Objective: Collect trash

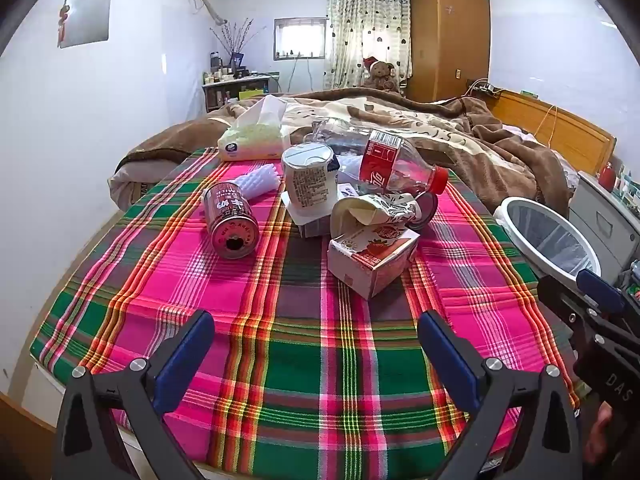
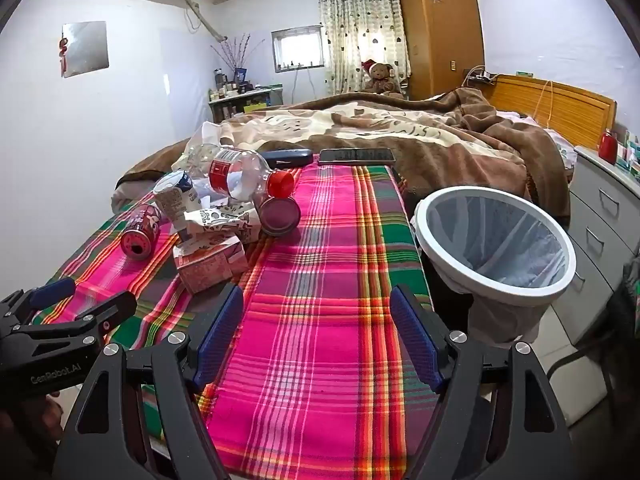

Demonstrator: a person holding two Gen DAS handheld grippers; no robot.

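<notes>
While above plaid cloth (image 1: pixel 304 344): left gripper (image 1: pixel 316 344) and right gripper (image 2: pixel 316 332) jaws spread, empty; trash pile (image 1: pixel 352 208) ahead, bin (image 2: pixel 496 240) beside bed.

near strip: bare plaid cloth (image 1: pixel 304 380) ahead of both tools, nothing lying on it.
middle: trash heap blocks the way, with red can (image 1: pixel 230 220), strawberry carton (image 1: pixel 372 262) and plastic bottle (image 1: pixel 400 164) close together.
right lane: open cloth between the heap and the bin (image 2: pixel 496 240).
far side: rumpled brown blanket (image 2: pixel 420 136), phone (image 2: pixel 356 156) at its edge.
</notes>
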